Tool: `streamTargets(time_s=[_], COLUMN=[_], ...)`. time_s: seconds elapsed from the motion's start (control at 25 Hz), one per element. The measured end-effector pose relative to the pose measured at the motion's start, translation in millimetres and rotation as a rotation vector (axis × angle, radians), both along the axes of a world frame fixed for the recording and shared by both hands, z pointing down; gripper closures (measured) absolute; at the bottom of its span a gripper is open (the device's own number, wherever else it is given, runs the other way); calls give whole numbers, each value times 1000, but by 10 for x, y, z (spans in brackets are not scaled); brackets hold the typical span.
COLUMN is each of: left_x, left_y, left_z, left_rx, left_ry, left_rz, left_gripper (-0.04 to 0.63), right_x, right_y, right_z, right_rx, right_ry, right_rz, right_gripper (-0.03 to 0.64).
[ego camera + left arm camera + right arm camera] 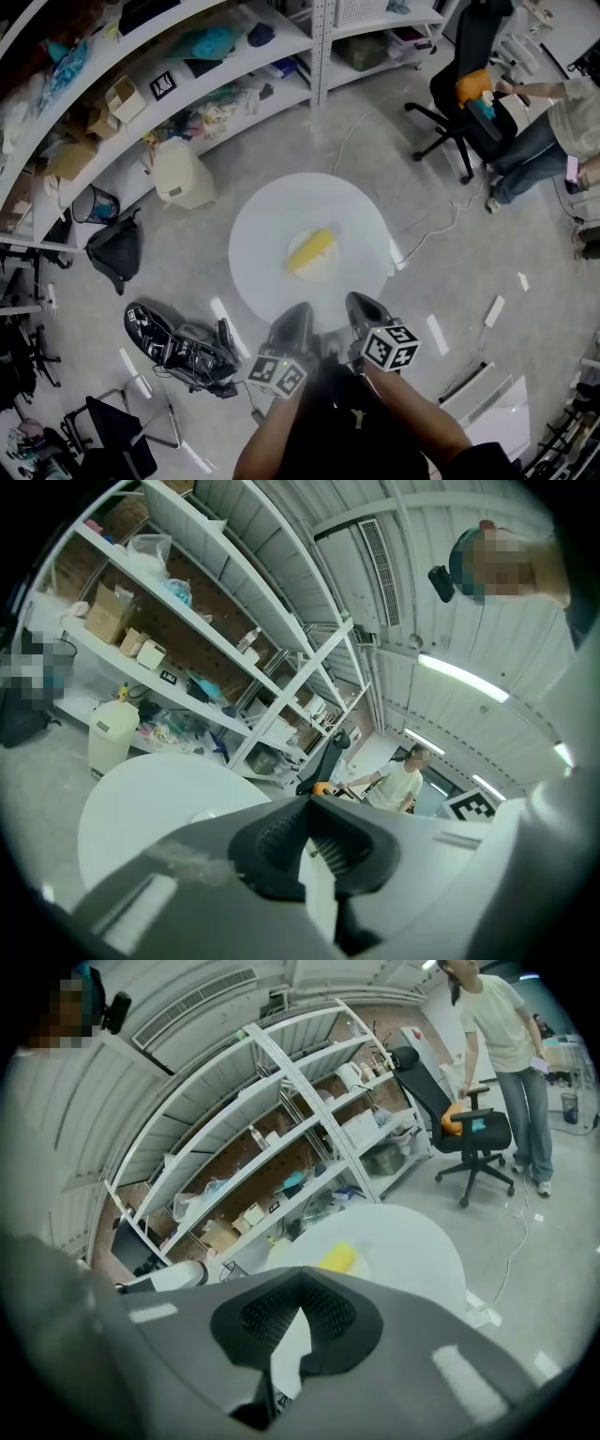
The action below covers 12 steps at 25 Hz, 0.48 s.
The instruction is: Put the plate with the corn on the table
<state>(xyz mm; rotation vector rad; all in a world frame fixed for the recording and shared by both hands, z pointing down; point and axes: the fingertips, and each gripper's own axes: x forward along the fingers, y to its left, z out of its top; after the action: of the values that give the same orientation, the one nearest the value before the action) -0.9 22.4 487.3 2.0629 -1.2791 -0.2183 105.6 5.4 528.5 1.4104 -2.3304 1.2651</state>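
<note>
A yellow corn cob (311, 249) lies on a small white plate (322, 268) near the middle of a round white table (262, 225). Both grippers hang over the table's near edge, apart from the plate. My left gripper (298, 314) is shut with nothing in it, its tips meeting (309, 803). Beside it, my right gripper (361, 305) is also shut and holds nothing (302, 1274). The right gripper view shows the corn (339, 1257) on the table (412, 1241) beyond the jaws. In the left gripper view only the table top (159, 799) shows past the jaws.
White shelving (234, 84) full of boxes runs along the back. A cream bin (183, 173) and a black bag (117, 251) stand left of the table. Black gear (178, 345) lies on the floor near left. An office chair (464, 89) and a seated person (553, 127) are at right.
</note>
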Motion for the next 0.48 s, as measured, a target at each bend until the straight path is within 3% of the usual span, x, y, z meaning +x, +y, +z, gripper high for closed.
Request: streamTargets(time_s=[0.48], left_x=[118], left_y=[395], left_z=[-543], left_rx=[68], left_ry=[-33], left_rz=[4], left_gripper=[594], right_x=[53], right_y=[350], right_z=[-698], right_rx=[182], right_ry=[47], right_rz=[-33], right_gripper=[611])
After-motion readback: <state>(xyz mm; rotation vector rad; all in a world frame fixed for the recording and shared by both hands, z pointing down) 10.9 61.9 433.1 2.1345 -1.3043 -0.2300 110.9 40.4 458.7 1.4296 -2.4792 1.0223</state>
